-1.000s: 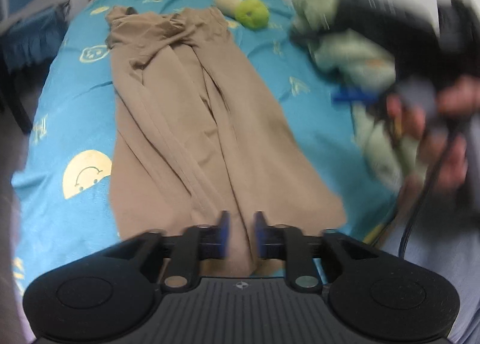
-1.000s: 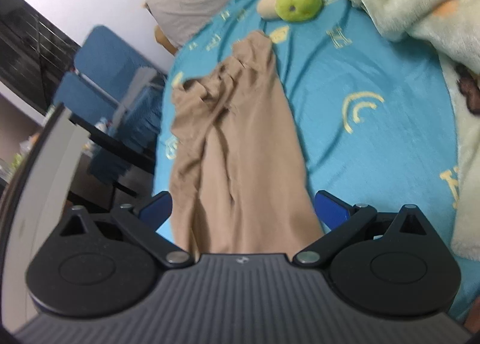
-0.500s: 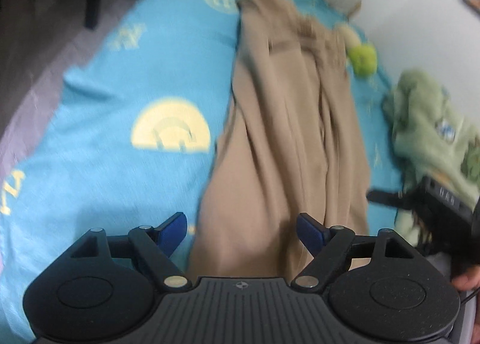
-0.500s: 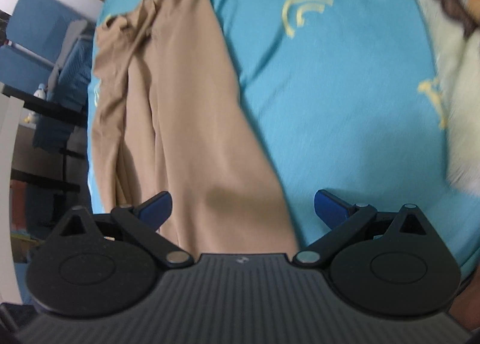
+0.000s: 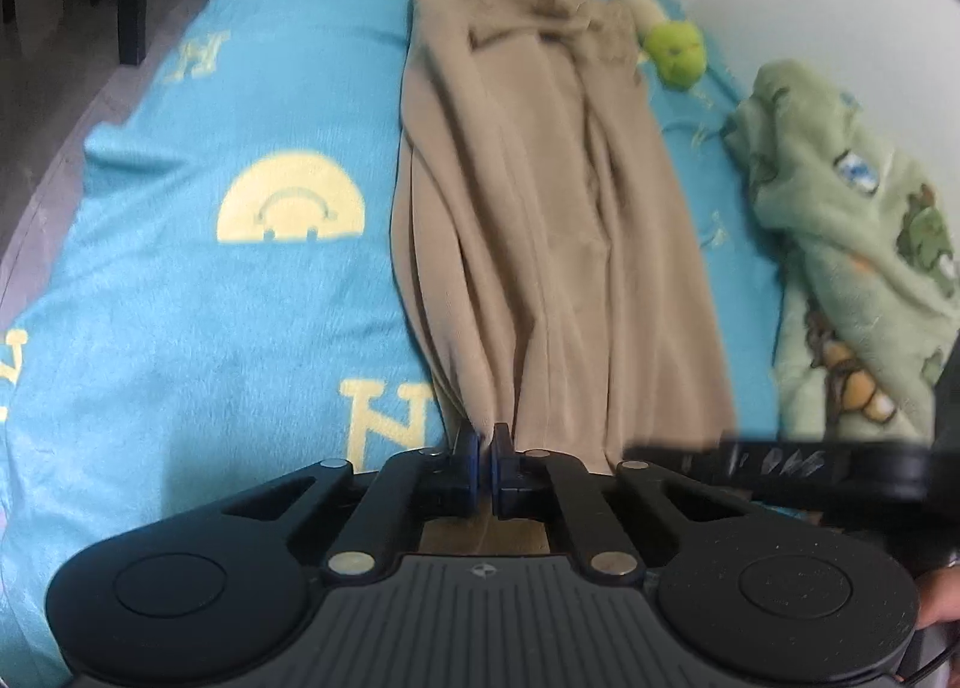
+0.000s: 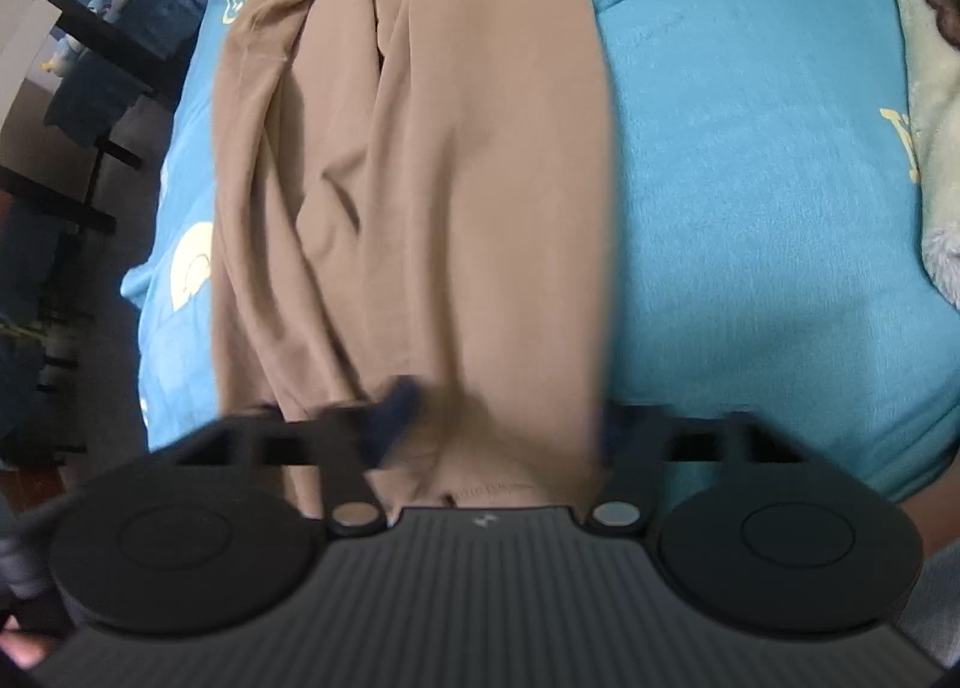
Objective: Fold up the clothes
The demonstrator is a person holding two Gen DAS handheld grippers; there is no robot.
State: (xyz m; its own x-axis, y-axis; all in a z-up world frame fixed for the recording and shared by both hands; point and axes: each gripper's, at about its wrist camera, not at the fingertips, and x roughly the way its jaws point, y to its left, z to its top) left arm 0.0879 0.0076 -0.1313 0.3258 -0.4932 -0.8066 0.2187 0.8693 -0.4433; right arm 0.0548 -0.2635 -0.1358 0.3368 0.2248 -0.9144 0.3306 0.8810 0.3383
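A green plush toy (image 5: 677, 53) and a green blanket (image 5: 852, 244) lie on the blue bedspread (image 5: 198, 280)

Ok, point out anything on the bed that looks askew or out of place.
The tan trousers lie rumpled, bunched in long folds, their far end crumpled. A green plush toy sits beside that end, and a green blanket is heaped along the bed's wall side.

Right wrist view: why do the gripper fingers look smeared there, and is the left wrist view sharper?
Right wrist view: motion blur smears the right gripper as its jaws have just been closing around the tan trousers. Left wrist view: sharper, left gripper crisp and pinched on the hem; only the fisheye bends the bed.
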